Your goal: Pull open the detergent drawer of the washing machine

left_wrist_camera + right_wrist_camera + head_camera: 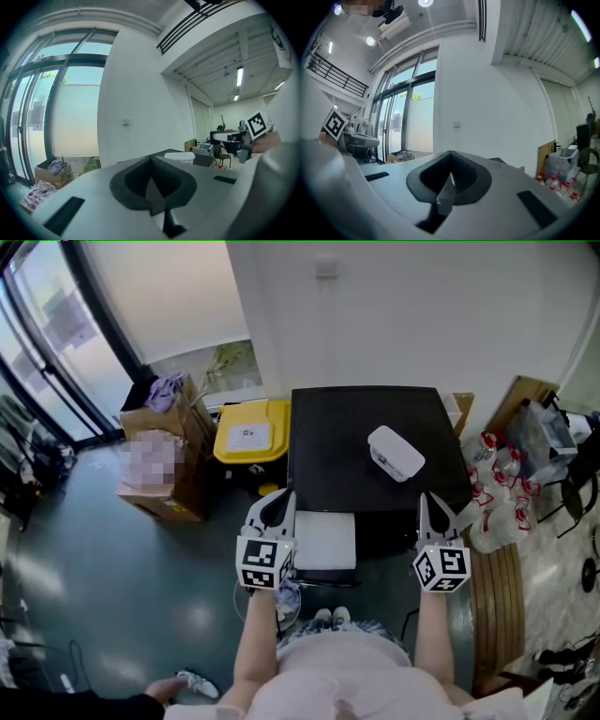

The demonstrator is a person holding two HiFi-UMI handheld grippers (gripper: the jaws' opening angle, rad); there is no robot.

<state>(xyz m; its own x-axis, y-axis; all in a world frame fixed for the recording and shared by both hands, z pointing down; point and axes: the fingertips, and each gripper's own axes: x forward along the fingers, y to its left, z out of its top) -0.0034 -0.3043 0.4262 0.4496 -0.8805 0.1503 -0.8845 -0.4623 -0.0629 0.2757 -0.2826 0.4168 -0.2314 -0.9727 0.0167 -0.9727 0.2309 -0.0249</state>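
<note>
Both the left gripper (277, 505) and right gripper (433, 512) have fingers pressed together on nothing, held before the washing machine (356, 427). The white detergent drawer (324, 540) juts from its front, just beside the left gripper

Washing machine (366, 446): white tub (395, 452) on top. Detergent drawer (324, 540) projects in front, left gripper (274, 507) just beside, right gripper (435, 514) apart.

Left gripper (274, 507) jaws together, empty; right gripper (434, 514) likewise.
</note>
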